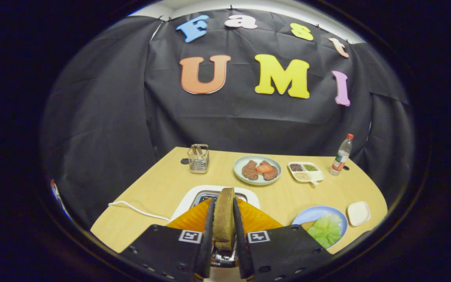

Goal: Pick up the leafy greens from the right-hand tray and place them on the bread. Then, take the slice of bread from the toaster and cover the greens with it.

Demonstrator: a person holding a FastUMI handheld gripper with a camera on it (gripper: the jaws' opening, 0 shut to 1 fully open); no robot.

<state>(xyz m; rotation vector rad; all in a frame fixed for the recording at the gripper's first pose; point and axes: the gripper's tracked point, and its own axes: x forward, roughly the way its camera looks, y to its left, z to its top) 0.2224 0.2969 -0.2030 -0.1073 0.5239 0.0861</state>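
Currently clamped: fingers (pixel 224 250) pressed on both flat faces of the bread slice (pixel 224 217), slice upright between them, directly above the toaster (pixel 219 196) slot. Looks lifted partly clear; lower edge hidden, can't confirm. Probably light, dry, fairly stiff but crumbly, so moderate squeeze only. Hold on the broad faces, low on the slice, looks sound. Target off to the right of the fingers: blue plate (pixel 307 215) on the table (pixel 163 184) with leafy greens (pixel 326 229) already lying on a slice underneath. Greens soft and loose, so likely to shift if the top slice drags; better lowered flat.
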